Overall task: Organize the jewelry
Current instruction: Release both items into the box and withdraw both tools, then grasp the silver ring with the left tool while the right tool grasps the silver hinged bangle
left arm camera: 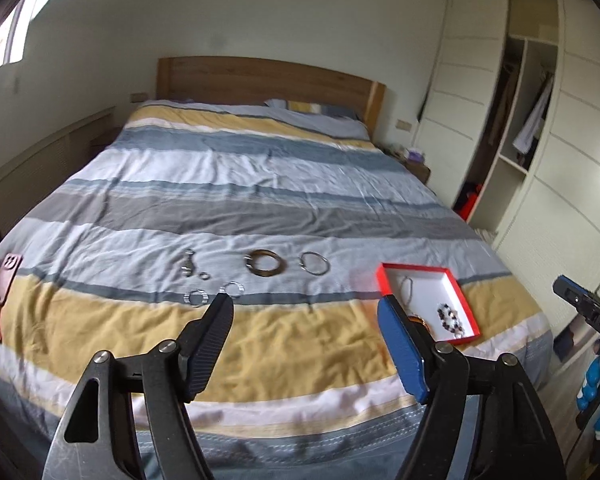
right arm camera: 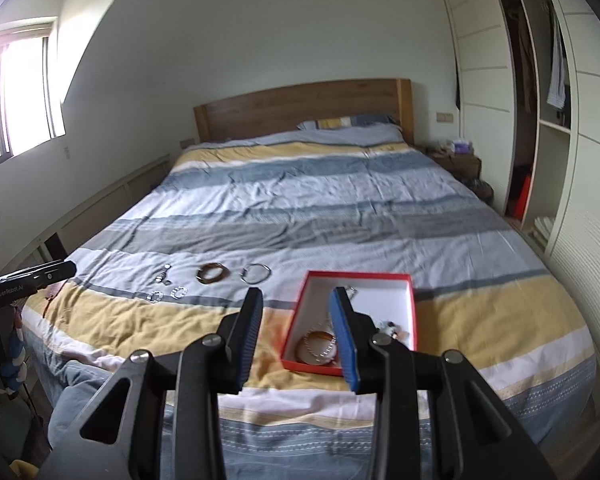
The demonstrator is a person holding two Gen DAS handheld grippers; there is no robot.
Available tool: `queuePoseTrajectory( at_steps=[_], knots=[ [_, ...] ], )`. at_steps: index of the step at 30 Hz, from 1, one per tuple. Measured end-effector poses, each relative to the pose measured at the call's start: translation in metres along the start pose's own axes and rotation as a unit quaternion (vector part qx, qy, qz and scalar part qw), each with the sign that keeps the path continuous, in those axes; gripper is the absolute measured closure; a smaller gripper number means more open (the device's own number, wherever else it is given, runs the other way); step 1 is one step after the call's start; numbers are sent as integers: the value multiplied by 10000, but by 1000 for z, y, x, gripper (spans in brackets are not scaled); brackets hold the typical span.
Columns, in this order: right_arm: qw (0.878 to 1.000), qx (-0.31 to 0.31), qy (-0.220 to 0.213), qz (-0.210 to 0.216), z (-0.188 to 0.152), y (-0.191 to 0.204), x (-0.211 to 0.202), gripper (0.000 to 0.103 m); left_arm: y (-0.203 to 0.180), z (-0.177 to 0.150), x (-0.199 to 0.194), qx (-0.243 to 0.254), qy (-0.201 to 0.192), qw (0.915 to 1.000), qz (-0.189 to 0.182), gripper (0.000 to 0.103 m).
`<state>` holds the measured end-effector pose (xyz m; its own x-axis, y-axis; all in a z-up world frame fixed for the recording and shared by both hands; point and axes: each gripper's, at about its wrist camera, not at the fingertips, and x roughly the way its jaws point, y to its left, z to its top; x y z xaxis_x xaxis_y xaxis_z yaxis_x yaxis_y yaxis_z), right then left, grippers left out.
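Bangles (left arm camera: 265,263) loose on bed; others inside red-rimmed box (right arm camera: 396,280).

Light source: daylight from the window (right arm camera: 16,92) at the left, blown out to white in the right wrist view.
Brightness: room evenly lit; striped duvet (left arm camera: 260,184) bright, colours slightly washed.
Shadows: soft and faint on the bedding.
Blur: mild softness throughout; wardrobe (left arm camera: 516,120) shelves smeared in the left wrist view.
Distortion: strong fisheye bending of walls and bed edges; dark vignette in the corners.
Glare: pale haze around the window frame.
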<state>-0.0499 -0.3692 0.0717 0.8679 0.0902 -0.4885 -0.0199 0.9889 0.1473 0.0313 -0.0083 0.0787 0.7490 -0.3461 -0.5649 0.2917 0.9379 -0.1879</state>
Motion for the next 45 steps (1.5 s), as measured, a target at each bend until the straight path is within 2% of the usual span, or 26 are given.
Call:
queuePoseTrajectory(
  at_steps=[4,9,13,18,23,30,38,45],
  knots=[
    [9999,-40,-126,74,6,13,-13,69,45,-1,-36,-301,-277,9989,243,24],
    [9997,-150,-134,138,11,26,-13,69,90,-6,-61,-672,-446,9953,532,24],
    [9995,-233,-37,223,11,36,0,69,123,-16,-64,-902,-419,9910,893,24],
    [9989,-311,165,312,9,50,25,69,148,-29,-53,-1028,-296,9875,1160,24],
    [9979,-319,442,359,4,58,62,69,157,-35,-23,-965,-104,9870,1281,30],
    [9947,-289,878,461,-5,61,130,69,161,-35,38,-984,261,9884,1128,31],
    [9882,-240,1384,606,-18,67,206,69,154,-27,125,-806,779,9895,907,37],
    [9821,-231,1706,771,-24,75,267,69,155,-16,192,-645,1091,9895,698,46]
  ],
)
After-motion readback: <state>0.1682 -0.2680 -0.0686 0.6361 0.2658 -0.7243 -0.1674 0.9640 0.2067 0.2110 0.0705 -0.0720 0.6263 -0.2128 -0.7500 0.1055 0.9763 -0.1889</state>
